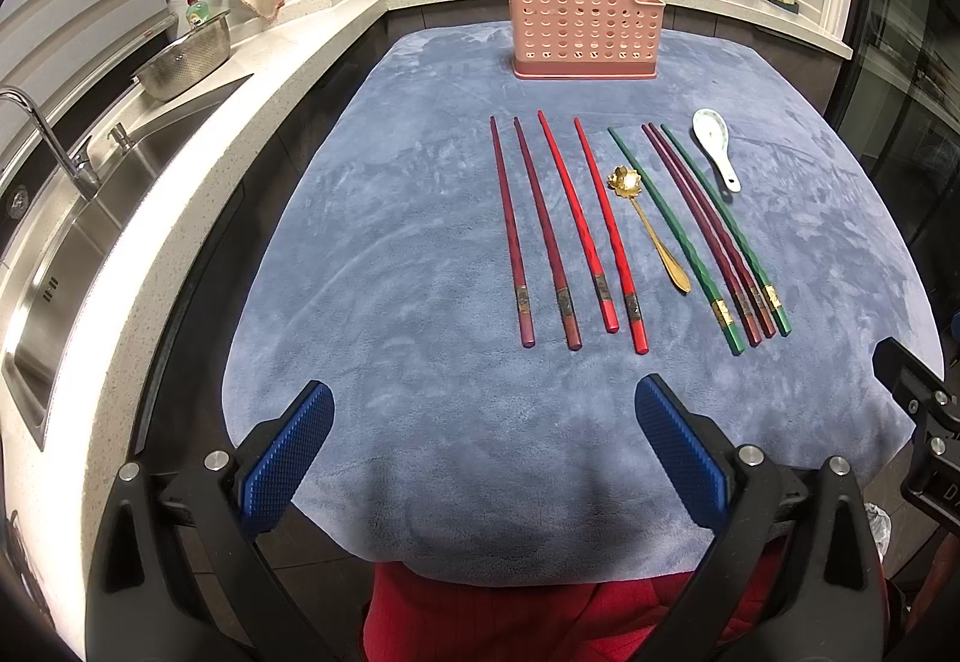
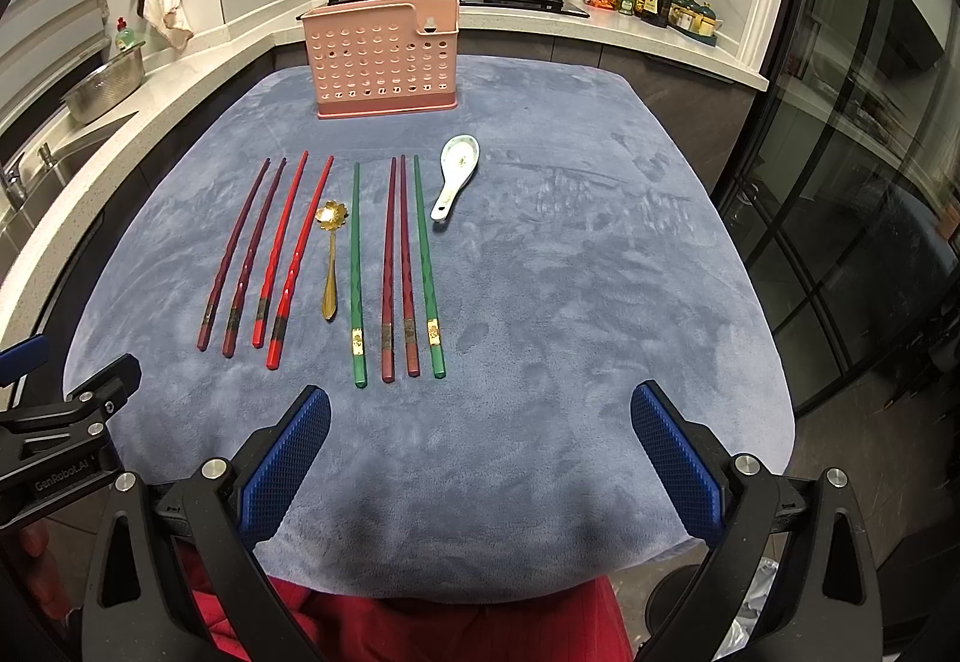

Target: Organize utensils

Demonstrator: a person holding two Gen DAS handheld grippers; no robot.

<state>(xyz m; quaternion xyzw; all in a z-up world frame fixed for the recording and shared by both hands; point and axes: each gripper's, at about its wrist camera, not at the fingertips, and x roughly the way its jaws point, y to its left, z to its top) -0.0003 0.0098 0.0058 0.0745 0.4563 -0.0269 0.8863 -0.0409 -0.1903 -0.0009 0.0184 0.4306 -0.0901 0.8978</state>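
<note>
Right wrist view: "GenRobot.AI" lettering on left claw (image 2: 36, 362), both claws' jaws apart, empty.

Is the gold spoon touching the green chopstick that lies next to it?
Apart. In the right wrist view, a strip of blue cloth shows between the gold spoon and the green chopstick along its whole length.
</note>
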